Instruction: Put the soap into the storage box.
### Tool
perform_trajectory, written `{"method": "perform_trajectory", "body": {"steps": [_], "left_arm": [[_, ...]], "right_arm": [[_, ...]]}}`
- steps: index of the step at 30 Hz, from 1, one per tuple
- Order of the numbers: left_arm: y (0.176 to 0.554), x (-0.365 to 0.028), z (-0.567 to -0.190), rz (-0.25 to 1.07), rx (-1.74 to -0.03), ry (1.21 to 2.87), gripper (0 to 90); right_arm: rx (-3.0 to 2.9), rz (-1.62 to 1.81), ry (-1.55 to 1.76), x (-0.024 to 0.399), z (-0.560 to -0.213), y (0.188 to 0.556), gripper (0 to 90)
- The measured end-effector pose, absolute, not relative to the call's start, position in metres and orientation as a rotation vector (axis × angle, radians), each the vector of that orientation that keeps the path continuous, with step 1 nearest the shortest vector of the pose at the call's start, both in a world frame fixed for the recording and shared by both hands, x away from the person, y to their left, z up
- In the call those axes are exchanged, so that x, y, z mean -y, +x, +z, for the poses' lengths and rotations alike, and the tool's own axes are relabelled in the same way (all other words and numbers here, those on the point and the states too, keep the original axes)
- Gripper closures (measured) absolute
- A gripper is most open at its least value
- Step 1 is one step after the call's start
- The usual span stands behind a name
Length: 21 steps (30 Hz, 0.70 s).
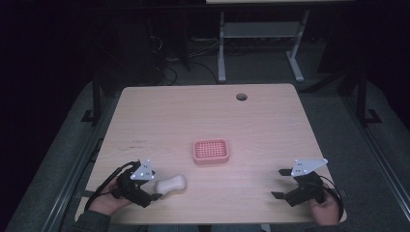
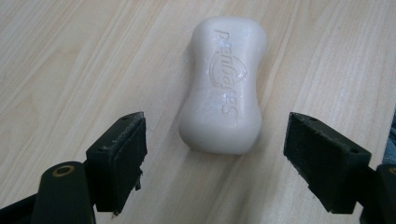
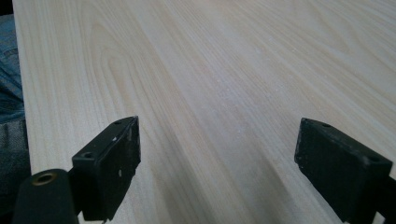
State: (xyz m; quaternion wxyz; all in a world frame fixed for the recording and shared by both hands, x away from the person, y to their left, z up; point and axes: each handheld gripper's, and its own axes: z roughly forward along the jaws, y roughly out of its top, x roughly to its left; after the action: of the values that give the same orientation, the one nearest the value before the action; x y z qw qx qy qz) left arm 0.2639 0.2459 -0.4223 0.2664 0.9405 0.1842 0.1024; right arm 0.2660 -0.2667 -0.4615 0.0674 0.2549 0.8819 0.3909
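A white bar of soap lies flat on the light wooden worktop, near its front edge and toward the person's left. In the left gripper view the soap rests lengthwise just ahead of the two black jaws, embossed lettering facing up, its near end roughly level with the jaw tips and a clear strip of wood on either side.

The left gripper sits right next to the soap, pointing at it from the left. Its jaws are spread wide and released; the pads stand apart from the soap and do not press on it. In the left gripper view, the left gripper frames the bar's near end without touching it. The person's left hand holds the gripper body low over the worktop's front edge.

A pink slotted soap dish stands near the middle of the worktop, beyond the soap and a little to its right, well apart from both grippers.

The right gripper rests near the front right corner of the worktop, held by the right hand. Its jaws are also spread wide with nothing between them; in the right gripper view the right gripper looks out over bare wood grain.

A round cable hole sits near the far edge of the worktop.
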Motion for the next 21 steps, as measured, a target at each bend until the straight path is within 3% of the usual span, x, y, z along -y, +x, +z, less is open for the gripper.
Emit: {"method": "perform_trajectory", "body": {"steps": [21], "left_arm": [[0.274,-0.229,-0.426,0.253,-0.454,2.560,17.1]], "right_arm": [[-2.652,1.187,0.770,0.267,-0.461,0.267,14.1]]}}
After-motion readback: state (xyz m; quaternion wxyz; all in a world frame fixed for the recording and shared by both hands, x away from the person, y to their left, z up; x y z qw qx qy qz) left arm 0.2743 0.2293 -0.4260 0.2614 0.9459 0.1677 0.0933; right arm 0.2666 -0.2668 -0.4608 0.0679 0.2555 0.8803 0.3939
